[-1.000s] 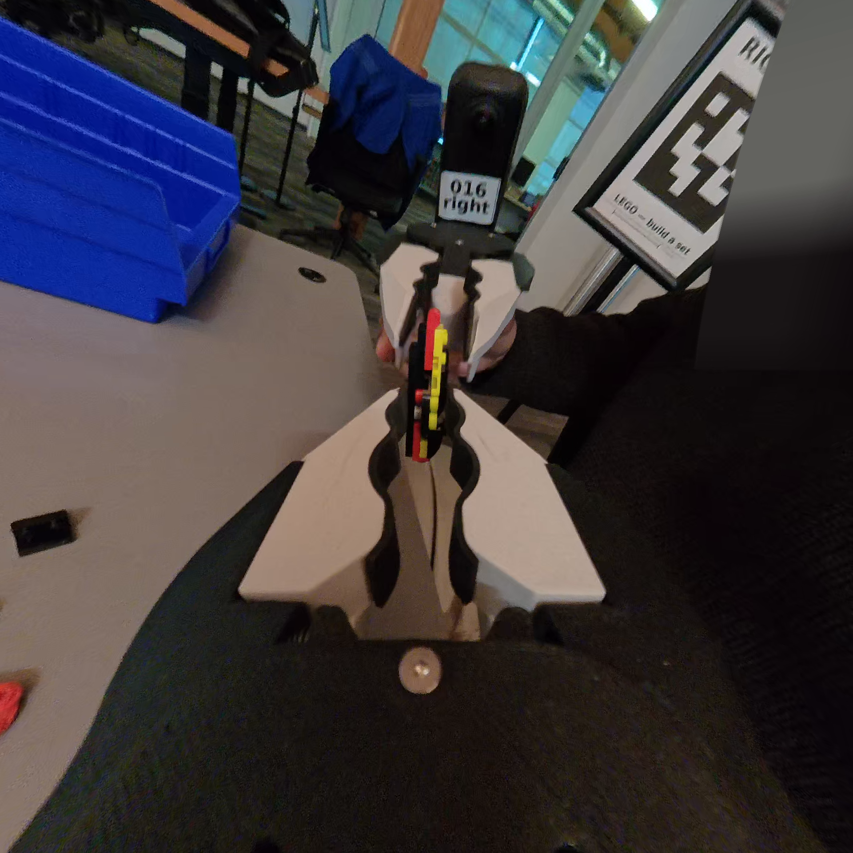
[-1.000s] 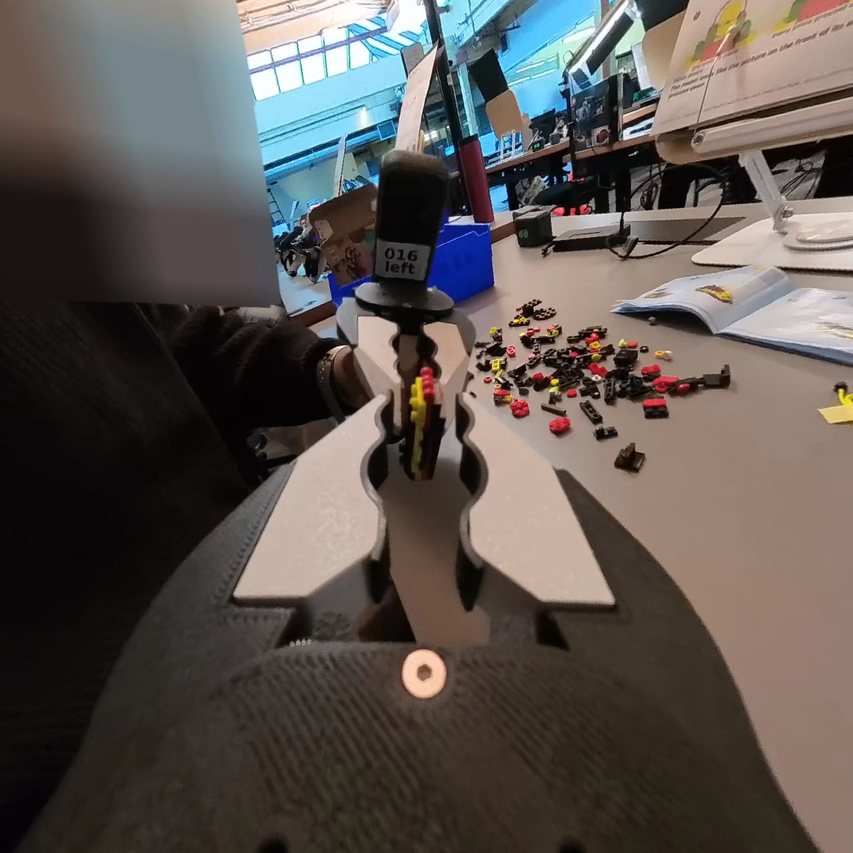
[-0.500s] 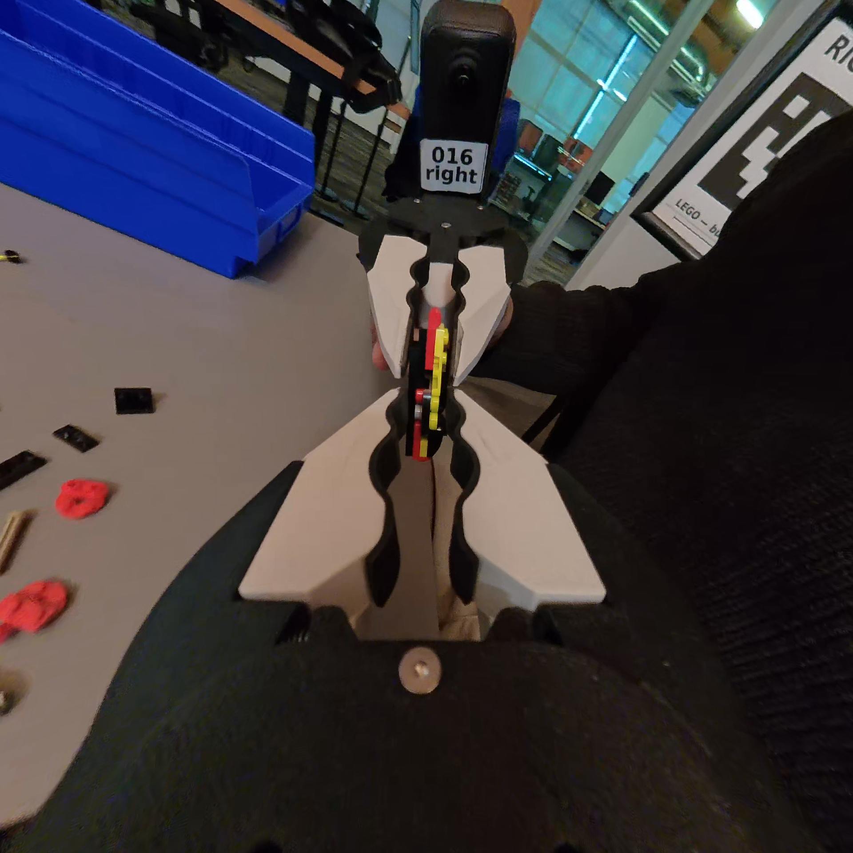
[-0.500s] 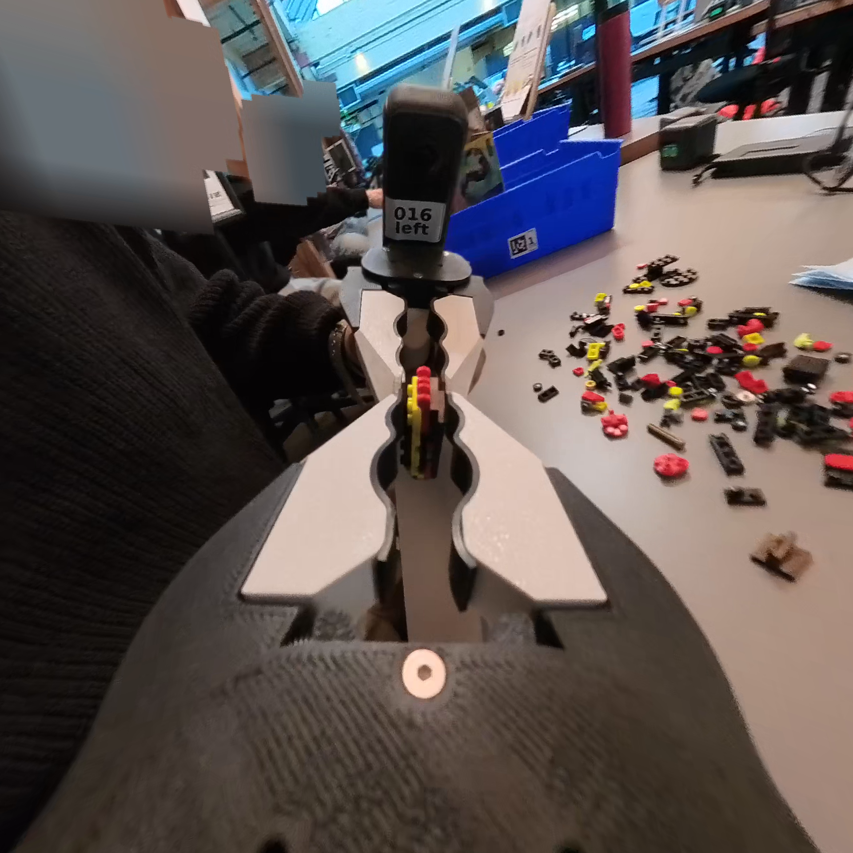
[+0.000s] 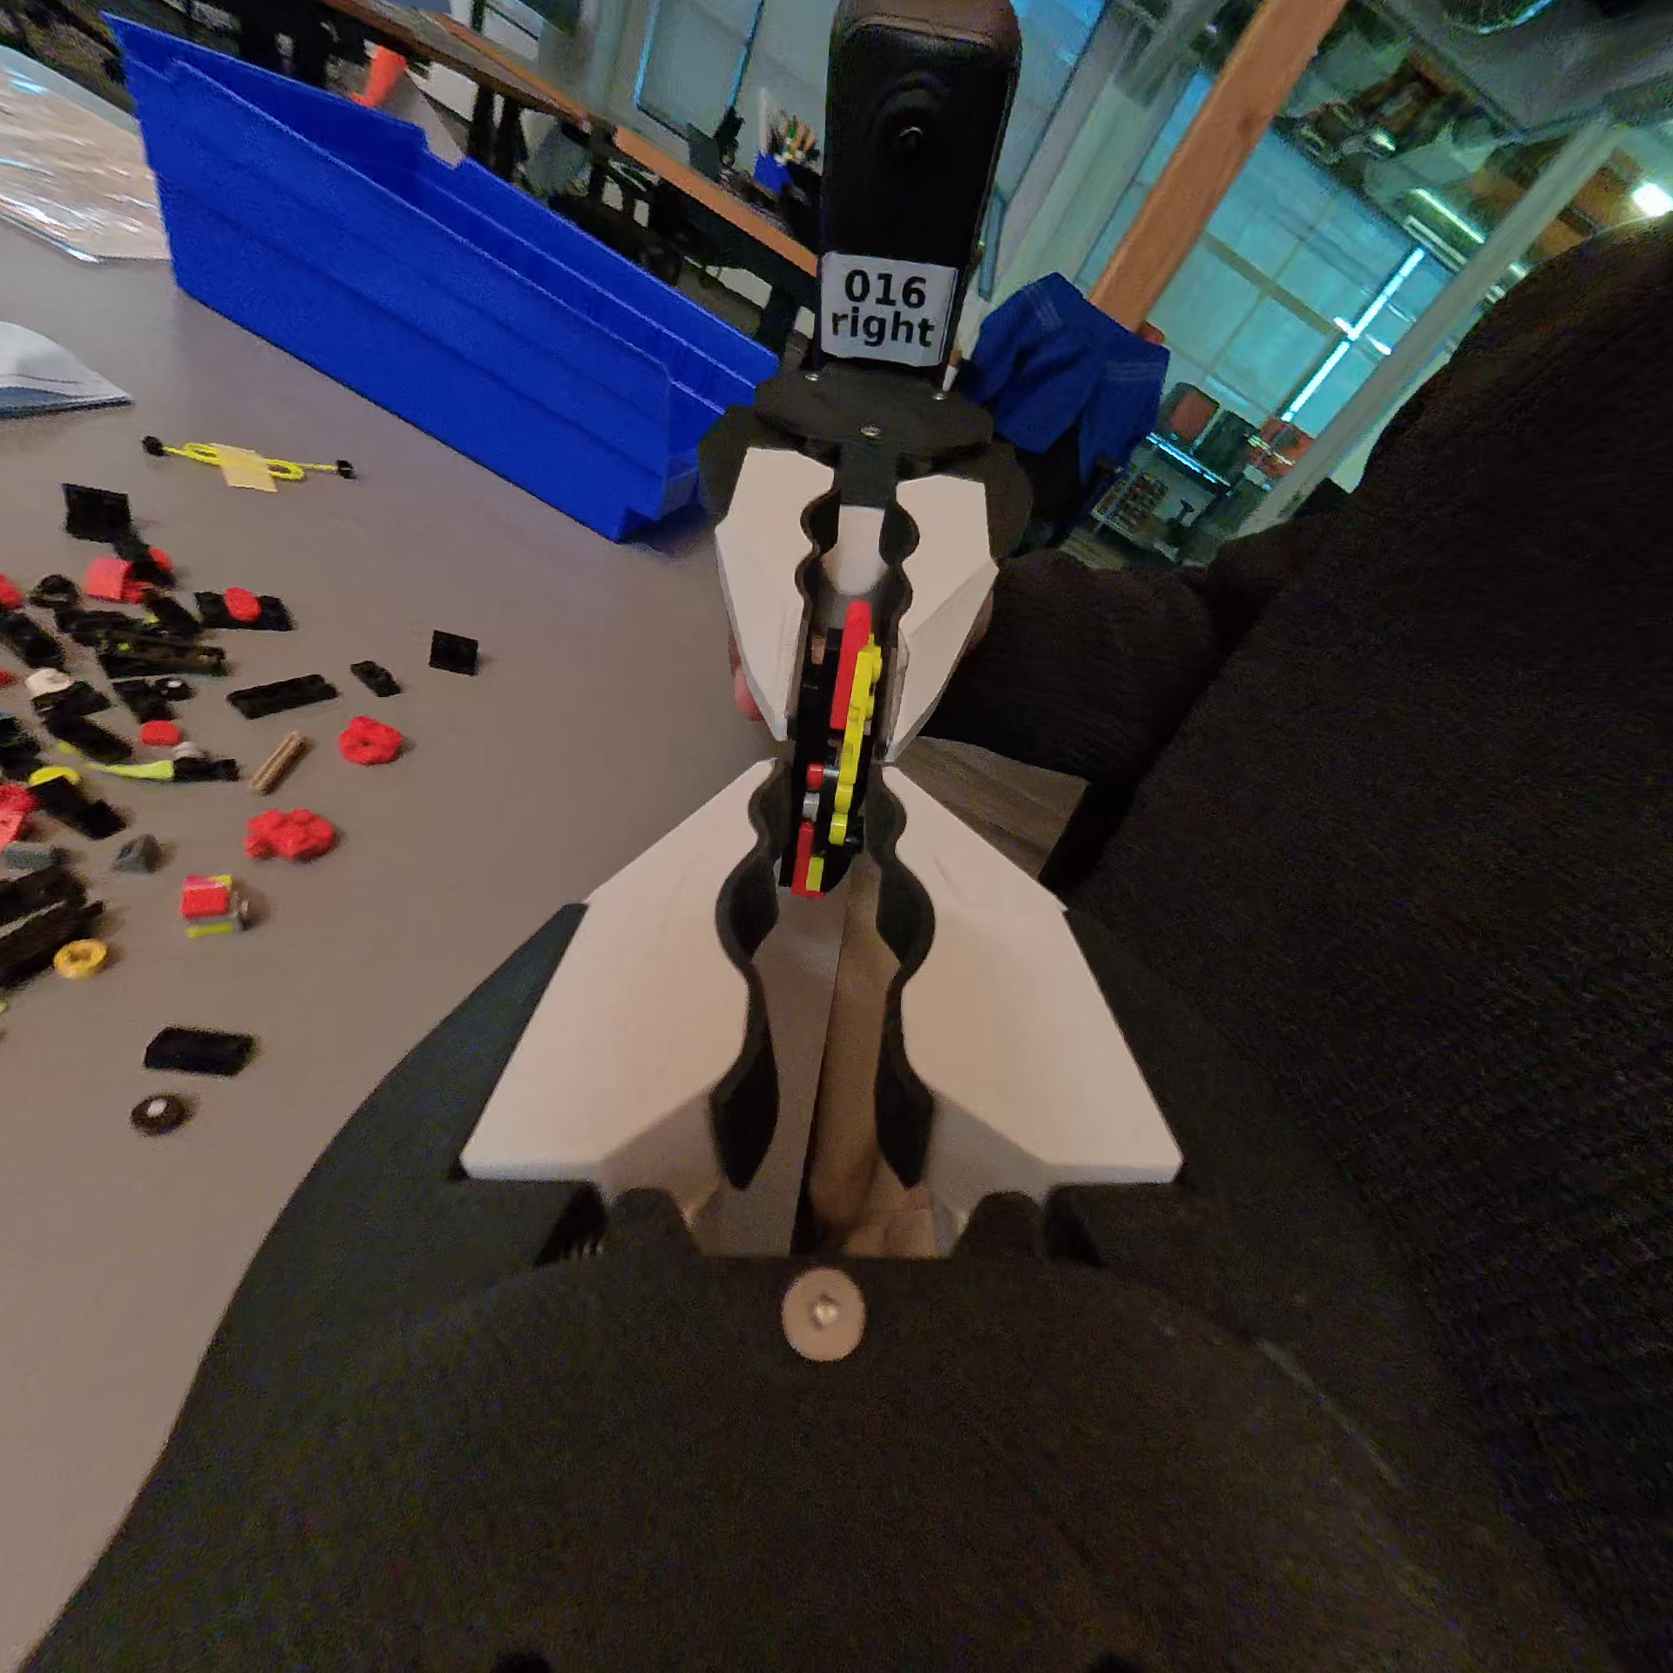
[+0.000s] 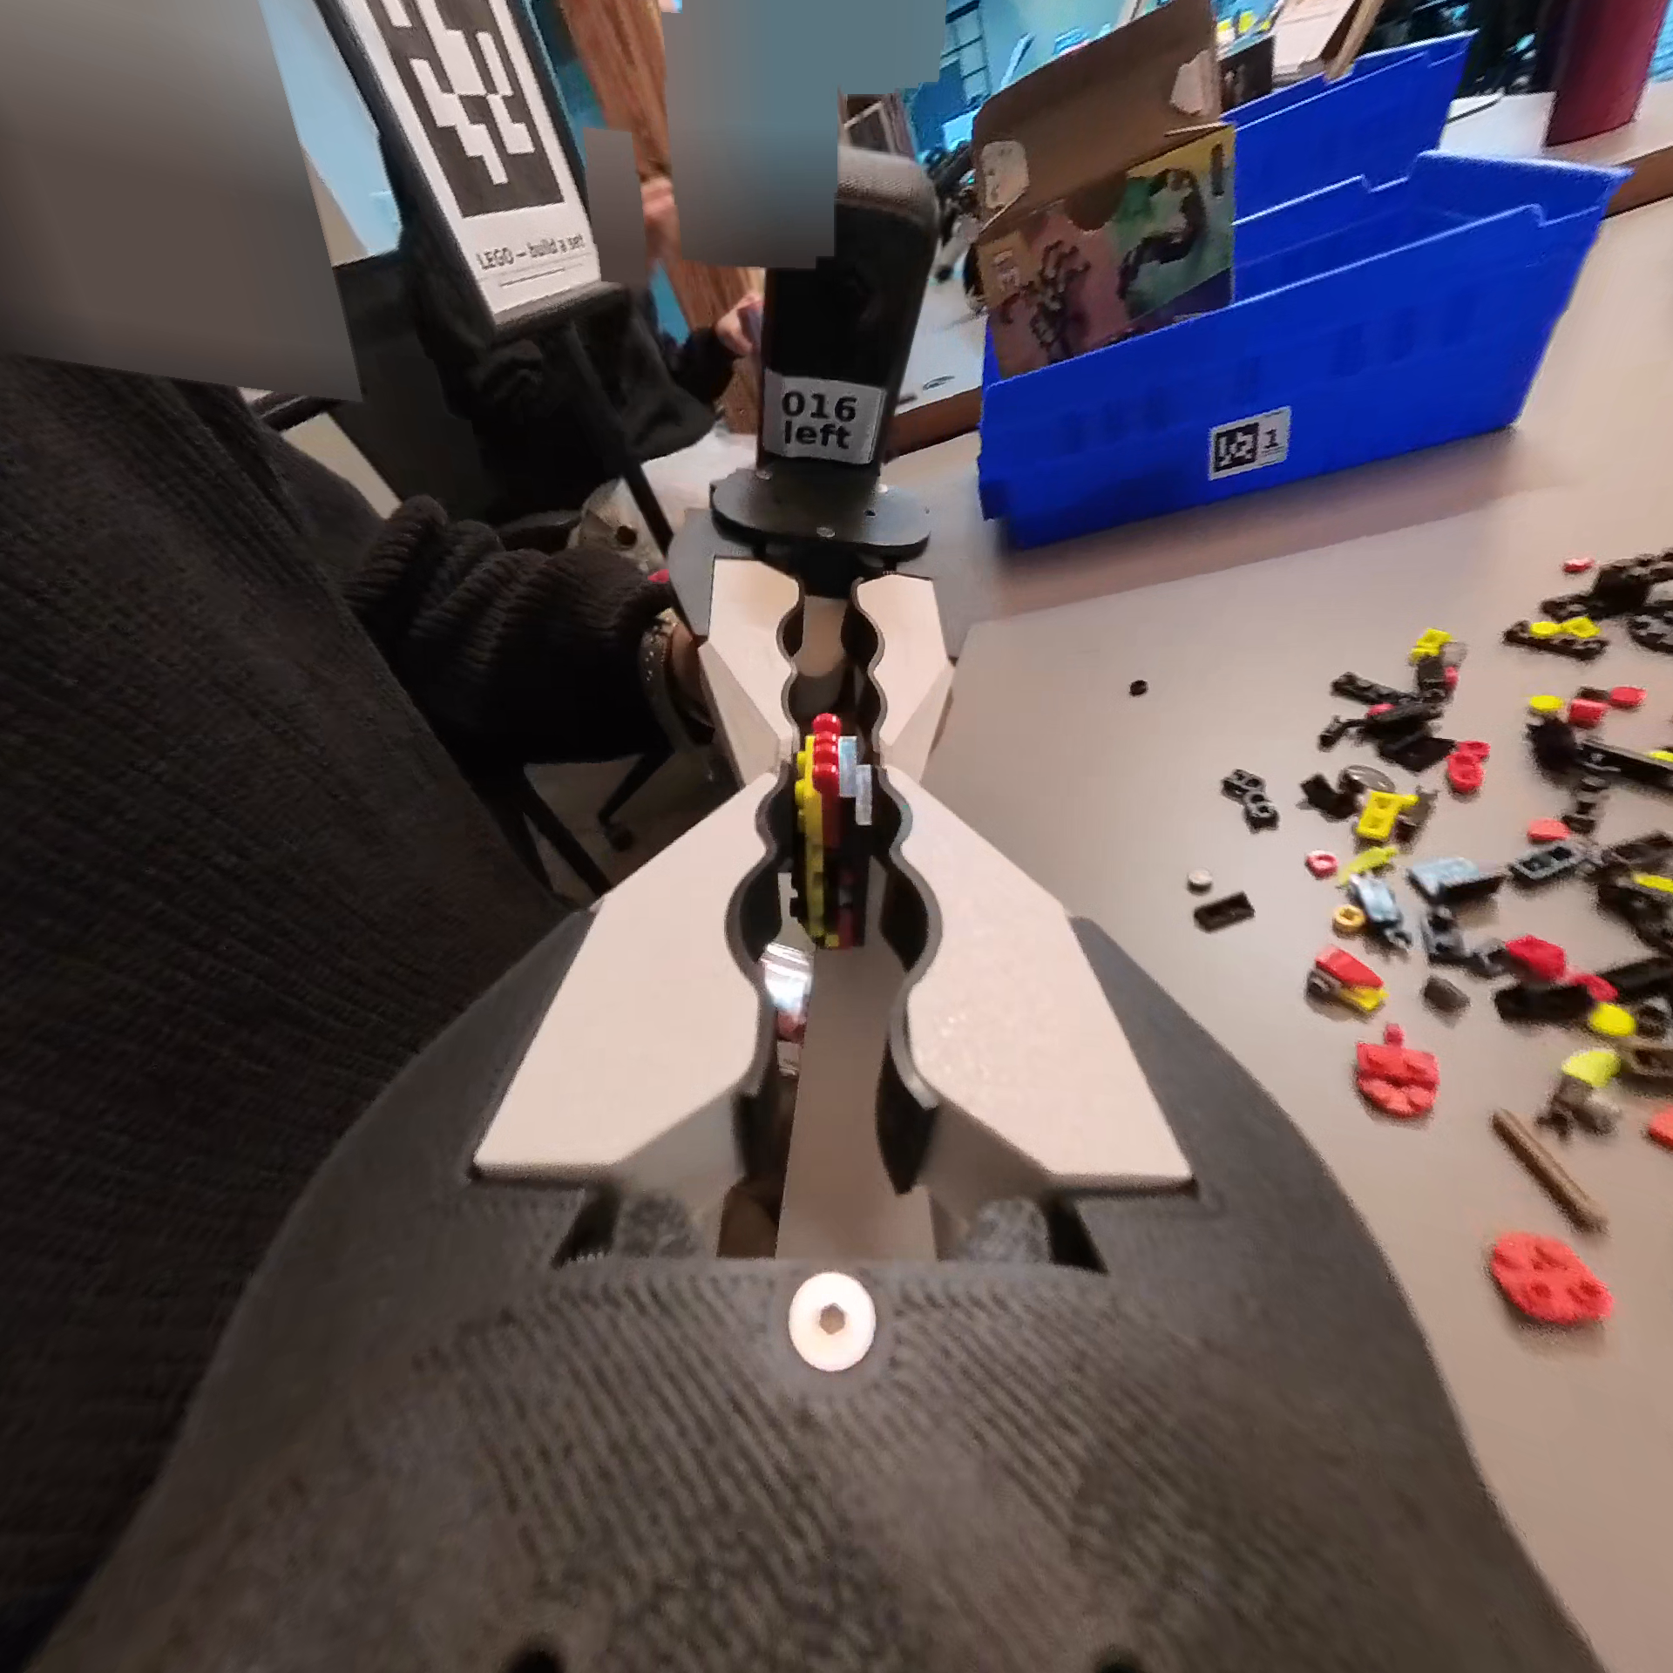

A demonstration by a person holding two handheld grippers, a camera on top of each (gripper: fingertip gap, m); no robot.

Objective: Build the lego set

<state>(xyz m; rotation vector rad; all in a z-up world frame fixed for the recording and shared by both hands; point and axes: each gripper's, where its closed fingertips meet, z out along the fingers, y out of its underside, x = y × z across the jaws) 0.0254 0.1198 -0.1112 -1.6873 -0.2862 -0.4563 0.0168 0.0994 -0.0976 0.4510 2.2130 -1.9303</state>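
A flat lego assembly (image 5: 828,769) of black, red and yellow plates hangs in the air, edge-on, near the table's edge. My left gripper (image 5: 826,783) is shut on its near end. My right gripper (image 5: 833,724) faces it tip to tip and is shut on the far end. In the right wrist view the assembly (image 6: 828,842) sits between my right gripper (image 6: 831,788) and the left gripper (image 6: 828,751); both clamp it. A pile of loose black, red and yellow pieces (image 5: 136,724) lies on the grey table (image 5: 561,706), and also shows in the right wrist view (image 6: 1494,860).
A blue bin (image 5: 434,299) stands at the table's back; in the right wrist view the blue bin (image 6: 1313,362) holds a cardboard box (image 6: 1104,208). Red round pieces (image 6: 1396,1073) lie nearest me. A person's dark sweater (image 5: 1403,905) fills one side. A framed sign (image 6: 480,118) stands behind. My two grippers' fingertips are within a few centimetres of each other.
Both grippers, still shut on the assembly, have swung round together toward the table. The pile of loose pieces and the blue bin have come further into view.
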